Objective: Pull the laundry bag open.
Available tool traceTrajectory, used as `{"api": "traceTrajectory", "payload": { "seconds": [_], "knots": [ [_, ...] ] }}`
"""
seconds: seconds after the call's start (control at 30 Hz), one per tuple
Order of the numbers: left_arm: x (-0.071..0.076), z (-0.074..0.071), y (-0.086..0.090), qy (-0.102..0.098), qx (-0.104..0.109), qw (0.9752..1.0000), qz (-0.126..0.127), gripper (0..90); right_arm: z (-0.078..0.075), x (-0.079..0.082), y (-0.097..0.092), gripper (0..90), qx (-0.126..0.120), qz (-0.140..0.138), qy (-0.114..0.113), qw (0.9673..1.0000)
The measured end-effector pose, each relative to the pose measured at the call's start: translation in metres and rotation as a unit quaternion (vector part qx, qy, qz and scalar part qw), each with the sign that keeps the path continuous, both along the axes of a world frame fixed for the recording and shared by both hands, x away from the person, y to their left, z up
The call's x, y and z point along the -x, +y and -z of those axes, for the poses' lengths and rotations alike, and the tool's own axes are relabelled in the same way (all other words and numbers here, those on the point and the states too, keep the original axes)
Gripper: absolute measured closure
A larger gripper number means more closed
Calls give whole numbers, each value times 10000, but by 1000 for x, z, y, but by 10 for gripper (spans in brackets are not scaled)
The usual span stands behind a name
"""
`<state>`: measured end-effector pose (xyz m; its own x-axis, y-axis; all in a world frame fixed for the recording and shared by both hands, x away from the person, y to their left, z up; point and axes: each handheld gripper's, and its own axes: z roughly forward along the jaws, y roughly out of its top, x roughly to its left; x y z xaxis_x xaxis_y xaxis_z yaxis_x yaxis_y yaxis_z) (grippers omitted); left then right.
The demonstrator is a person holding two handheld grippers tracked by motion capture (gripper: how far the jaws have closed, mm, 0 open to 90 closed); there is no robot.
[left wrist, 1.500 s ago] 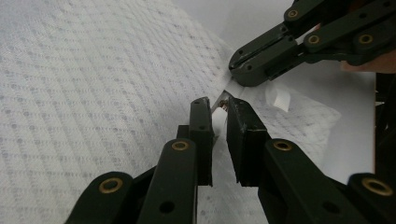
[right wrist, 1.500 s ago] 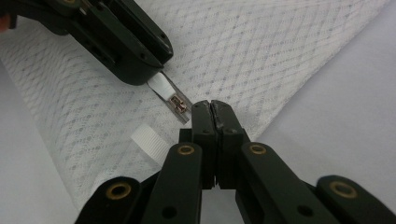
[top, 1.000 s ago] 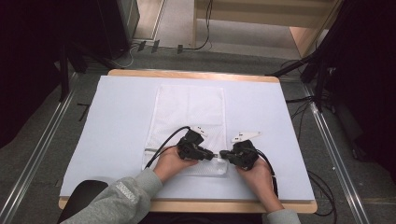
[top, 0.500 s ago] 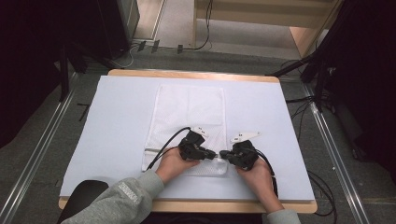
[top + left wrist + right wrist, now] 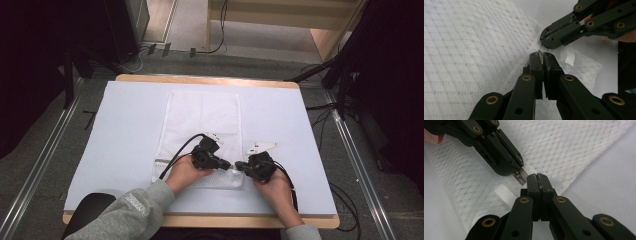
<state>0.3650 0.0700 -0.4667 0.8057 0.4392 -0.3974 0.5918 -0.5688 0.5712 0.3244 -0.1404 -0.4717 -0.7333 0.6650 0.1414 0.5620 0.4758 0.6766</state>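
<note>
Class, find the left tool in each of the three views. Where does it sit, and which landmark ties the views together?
High view: left tool low centre, at the bag's near edge.
Left gripper view: rising from bottom centre, jaws shut.
Right gripper view: upper left, pinching a small metal zip pull.
Shared landmark: the white mesh bag.

The mesh bag (image 5: 202,131) under my tongs is white, woven in a fine diamond net pattern, with a ribbed white tab (image 5: 504,192) at its near corner. My left gripper (image 5: 227,165) and right gripper (image 5: 239,167) are black with brass-coloured rivets. The table cover (image 5: 125,130) around the bag is plain pale lavender-white.
</note>
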Motion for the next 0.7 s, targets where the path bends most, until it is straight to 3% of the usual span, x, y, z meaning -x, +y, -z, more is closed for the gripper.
{"api": "traceTrajectory", "payload": {
  "seconds": [0.17,0.4,0.7],
  "knots": [
    [-3,-2,5,141,-43,9999,-42,882,0,0,-1,900,-65,37,87,9999],
    [-5,-3,9,200,-63,9998,41,882,1,0,-2,900,-91,-6,44,9999],
    [-8,-5,14,334,-119,9994,-38,882,2,0,-3,900,-109,-37,8,9999]
  ]
}}
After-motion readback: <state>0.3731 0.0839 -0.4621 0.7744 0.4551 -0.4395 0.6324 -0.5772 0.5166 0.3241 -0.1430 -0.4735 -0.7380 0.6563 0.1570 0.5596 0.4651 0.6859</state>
